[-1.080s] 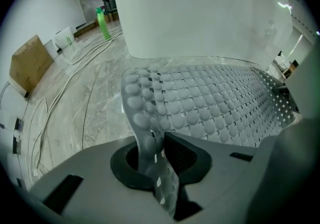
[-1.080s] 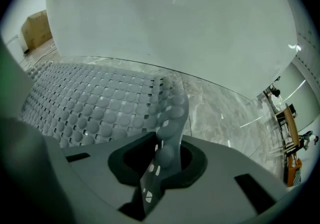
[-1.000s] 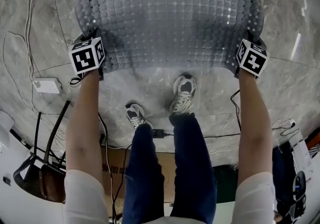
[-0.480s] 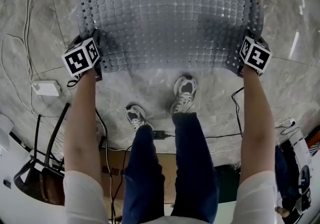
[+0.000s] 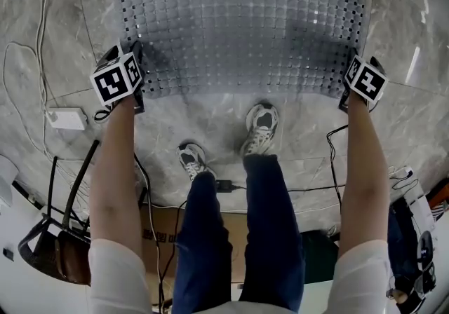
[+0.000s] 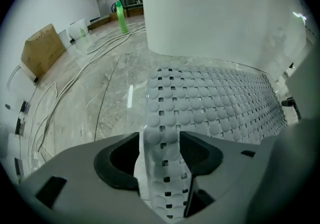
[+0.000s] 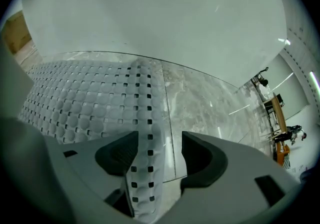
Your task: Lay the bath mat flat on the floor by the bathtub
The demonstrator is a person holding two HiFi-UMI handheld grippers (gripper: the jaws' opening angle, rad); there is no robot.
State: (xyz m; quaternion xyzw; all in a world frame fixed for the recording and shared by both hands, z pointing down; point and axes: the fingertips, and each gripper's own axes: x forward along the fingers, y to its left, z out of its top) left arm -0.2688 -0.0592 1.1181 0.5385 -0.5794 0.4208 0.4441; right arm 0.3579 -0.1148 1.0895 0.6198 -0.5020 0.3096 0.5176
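The bath mat (image 5: 242, 29) is translucent grey with round bumps and square holes, and it lies spread on the marble floor (image 5: 210, 120). The white bathtub (image 6: 215, 13) rises just beyond its far edge. My left gripper (image 5: 126, 73) is at the mat's near left corner and my right gripper (image 5: 359, 76) is at its near right corner. Both have just been opening. In the left gripper view the left gripper (image 6: 160, 143) stands open with a strip of the mat's edge (image 6: 167, 133) loose between the jaws. The right gripper (image 7: 160, 143) stands the same way over the mat edge (image 7: 142, 133).
A white power strip (image 5: 66, 120) and several cables lie on the floor at the left. The person's two shoes (image 5: 261, 127) stand just behind the mat. A cardboard box (image 6: 42, 48) and a green bottle (image 6: 121, 18) are farther off, and chair legs (image 5: 63, 235) are at the lower left.
Both grippers' jaws have opened and let the mat's near corners go. The mat's near edge has settled flatter. The right gripper has shifted a little to the right.
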